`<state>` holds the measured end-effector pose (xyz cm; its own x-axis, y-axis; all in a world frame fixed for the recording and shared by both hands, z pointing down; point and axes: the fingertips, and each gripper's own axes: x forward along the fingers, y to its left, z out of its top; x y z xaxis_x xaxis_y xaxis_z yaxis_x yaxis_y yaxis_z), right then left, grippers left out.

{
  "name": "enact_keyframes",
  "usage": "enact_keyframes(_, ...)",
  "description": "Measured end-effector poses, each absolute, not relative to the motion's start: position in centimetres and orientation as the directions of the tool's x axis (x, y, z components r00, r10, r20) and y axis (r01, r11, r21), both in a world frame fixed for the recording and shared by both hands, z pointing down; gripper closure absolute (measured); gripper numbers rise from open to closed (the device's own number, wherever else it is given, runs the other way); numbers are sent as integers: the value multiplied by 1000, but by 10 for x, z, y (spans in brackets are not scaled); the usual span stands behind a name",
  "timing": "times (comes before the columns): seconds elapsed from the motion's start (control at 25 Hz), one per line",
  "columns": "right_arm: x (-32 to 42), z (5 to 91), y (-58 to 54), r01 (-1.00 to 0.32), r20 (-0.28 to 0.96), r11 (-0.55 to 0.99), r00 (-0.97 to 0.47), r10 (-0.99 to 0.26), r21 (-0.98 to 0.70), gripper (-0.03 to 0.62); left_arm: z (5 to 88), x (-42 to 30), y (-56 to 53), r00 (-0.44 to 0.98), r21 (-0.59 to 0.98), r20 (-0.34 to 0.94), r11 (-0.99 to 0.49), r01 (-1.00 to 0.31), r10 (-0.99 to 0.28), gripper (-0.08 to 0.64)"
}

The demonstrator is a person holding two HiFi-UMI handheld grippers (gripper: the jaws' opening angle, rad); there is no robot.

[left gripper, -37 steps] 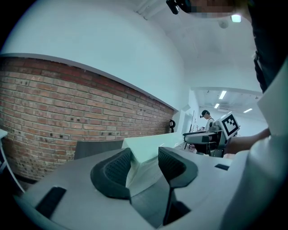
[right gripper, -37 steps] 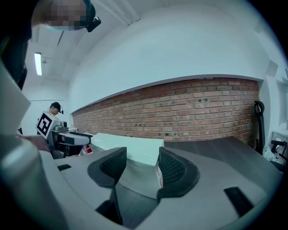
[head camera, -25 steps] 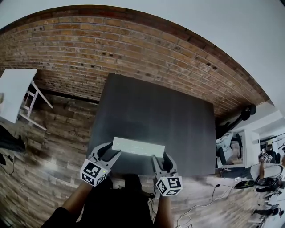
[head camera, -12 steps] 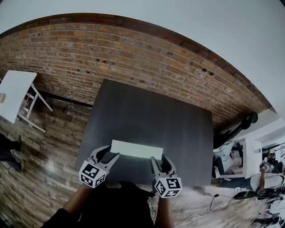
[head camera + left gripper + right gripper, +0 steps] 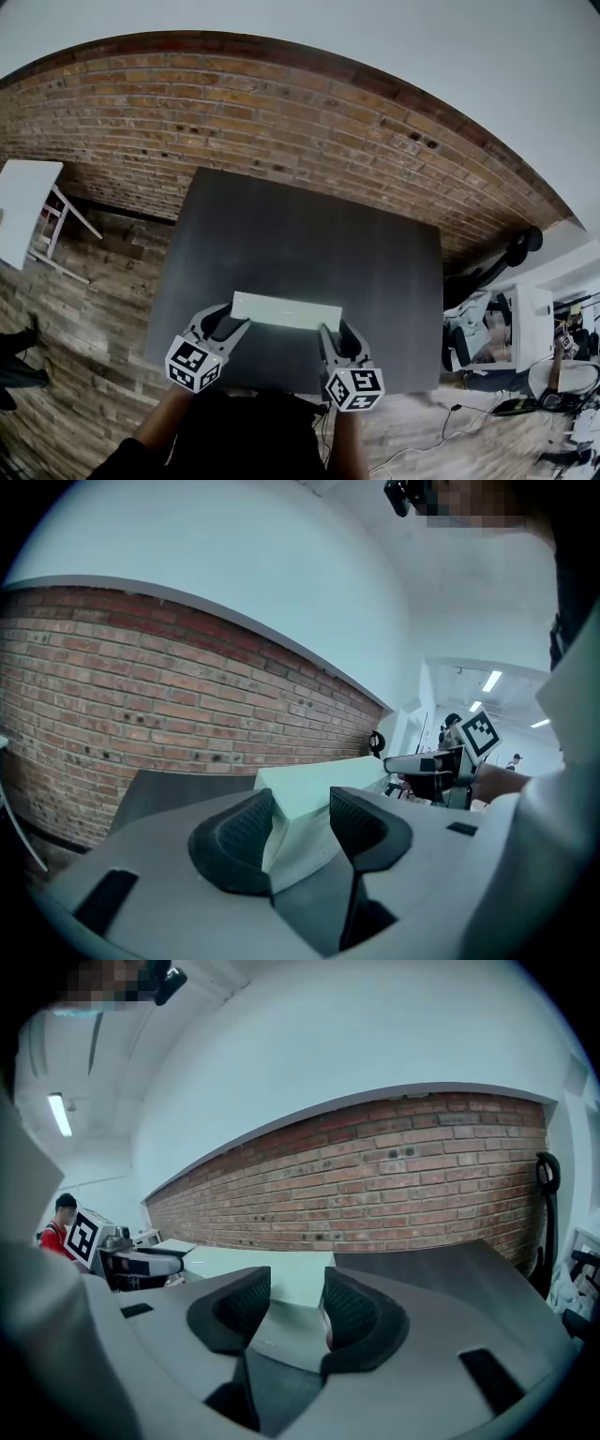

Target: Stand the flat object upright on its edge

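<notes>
A flat pale-green box [image 5: 286, 310] lies on the dark table [image 5: 300, 234], close to its near edge. My left gripper [image 5: 234, 317] is at the box's left end. In the left gripper view the box [image 5: 319, 785] fills the gap between both pads, so the left gripper [image 5: 302, 822] is shut on it. My right gripper [image 5: 335, 330] is at the right end. Its jaws are closing, with the box's end [image 5: 272, 1265] between them in the right gripper view. There the box touches the right-hand pad, but I see no firm press from the other.
A brick wall [image 5: 281, 103] runs behind the table. A white side table [image 5: 23, 206] stands on the wooden floor at far left. Desks and chairs [image 5: 506, 328] crowd the right side. The table's near edge lies just under both grippers.
The head view has shifted, so the table sits lower and further left in frame. Both grippers stay at the box's ends. The box has not visibly risen.
</notes>
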<state>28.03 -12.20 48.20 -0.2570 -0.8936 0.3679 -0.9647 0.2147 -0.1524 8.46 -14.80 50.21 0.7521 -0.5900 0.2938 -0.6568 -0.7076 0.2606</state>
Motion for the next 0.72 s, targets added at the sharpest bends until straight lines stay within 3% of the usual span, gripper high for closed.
enact_keyframes(0.72,316,496,-142,-965,396,189,-249,-884,-184,407,515,120,-169,746,272,348,-701,-659,-567,350)
